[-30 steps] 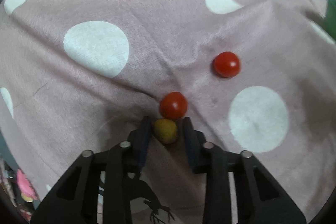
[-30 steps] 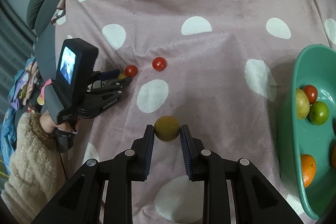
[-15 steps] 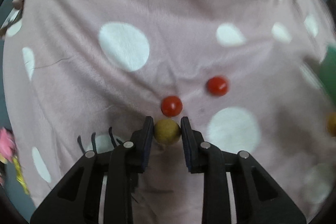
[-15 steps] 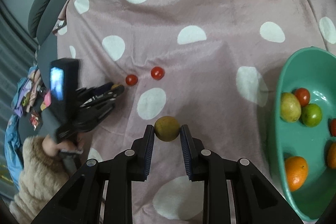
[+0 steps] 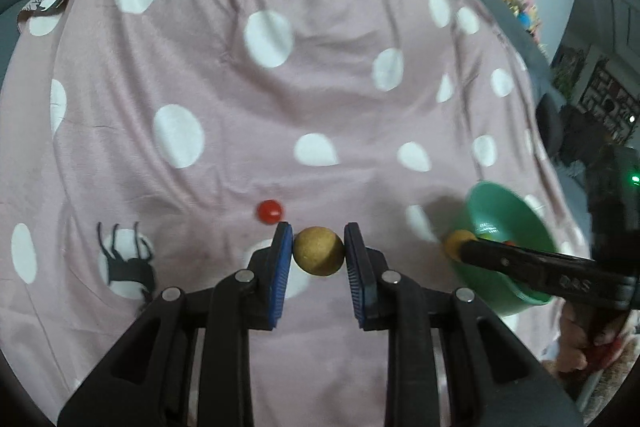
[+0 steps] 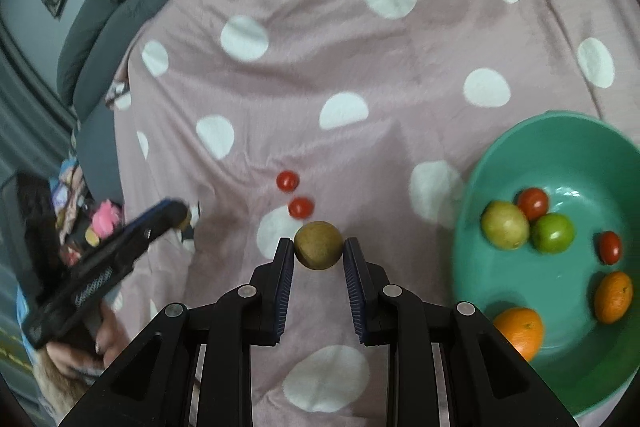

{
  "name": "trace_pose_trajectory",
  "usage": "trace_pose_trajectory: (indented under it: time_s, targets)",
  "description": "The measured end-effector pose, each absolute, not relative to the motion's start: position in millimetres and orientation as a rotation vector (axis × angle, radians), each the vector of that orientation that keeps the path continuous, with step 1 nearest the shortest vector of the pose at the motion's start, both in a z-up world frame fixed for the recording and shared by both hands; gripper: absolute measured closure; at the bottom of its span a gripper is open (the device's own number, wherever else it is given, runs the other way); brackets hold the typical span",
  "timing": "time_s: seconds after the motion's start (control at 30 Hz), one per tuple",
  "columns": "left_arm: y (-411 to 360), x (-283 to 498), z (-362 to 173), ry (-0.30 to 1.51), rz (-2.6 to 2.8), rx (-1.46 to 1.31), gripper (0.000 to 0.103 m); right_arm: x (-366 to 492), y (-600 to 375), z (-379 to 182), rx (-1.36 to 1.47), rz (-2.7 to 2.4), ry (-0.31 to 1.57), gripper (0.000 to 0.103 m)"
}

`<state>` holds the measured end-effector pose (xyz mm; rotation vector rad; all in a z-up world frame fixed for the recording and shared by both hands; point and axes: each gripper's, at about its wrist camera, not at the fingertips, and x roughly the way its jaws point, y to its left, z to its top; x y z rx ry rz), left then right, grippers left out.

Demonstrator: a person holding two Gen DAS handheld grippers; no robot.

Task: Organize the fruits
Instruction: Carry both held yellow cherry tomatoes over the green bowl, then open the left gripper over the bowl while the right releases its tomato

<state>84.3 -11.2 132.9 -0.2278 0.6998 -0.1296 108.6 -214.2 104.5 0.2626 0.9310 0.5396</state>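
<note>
My left gripper (image 5: pixel 318 255) is shut on a small tan round fruit (image 5: pixel 318 251) and holds it above the pink spotted cloth. One red cherry tomato (image 5: pixel 269 211) lies just beyond it. My right gripper (image 6: pixel 319 255) is shut on a brownish-green round fruit (image 6: pixel 319 245), held above the cloth left of the green bowl (image 6: pixel 520 143). Two cherry tomatoes (image 6: pixel 287 181) (image 6: pixel 301 207) lie on the cloth ahead. The bowl holds two oranges, two tomatoes, a green fruit and a yellowish fruit. The right gripper with its fruit (image 5: pixel 460 242) shows in the left wrist view at the bowl (image 5: pixel 516 207).
The cloth (image 5: pixel 280 87) covers a grey sofa (image 6: pixel 100 23). The left gripper (image 6: pixel 172 215) shows at the left in the right wrist view. Clutter and colourful toys (image 6: pixel 104 215) lie past the cloth's left edge. Picture frames hang on the wall.
My left gripper has lifted away from the cloth with the tan fruit and turned toward the bowl. My right gripper has carried its fruit closer to the bowl.
</note>
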Motion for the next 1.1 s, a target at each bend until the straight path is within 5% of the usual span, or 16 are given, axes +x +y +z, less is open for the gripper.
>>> trace_pose_trajectory:
  time_s: [0.63,1.1]
  targets:
    - [-162.5,81.0,156.3,0.637,-0.355,-0.195,0.077,112.7,-327.1,140.3,0.351,0.233,0.755,0.076]
    - [-217.9,103.5,124.2,0.763,-0.458,-0.231,0.076,121.4,-361.5,127.7,0.326,0.096,0.836,0.075]
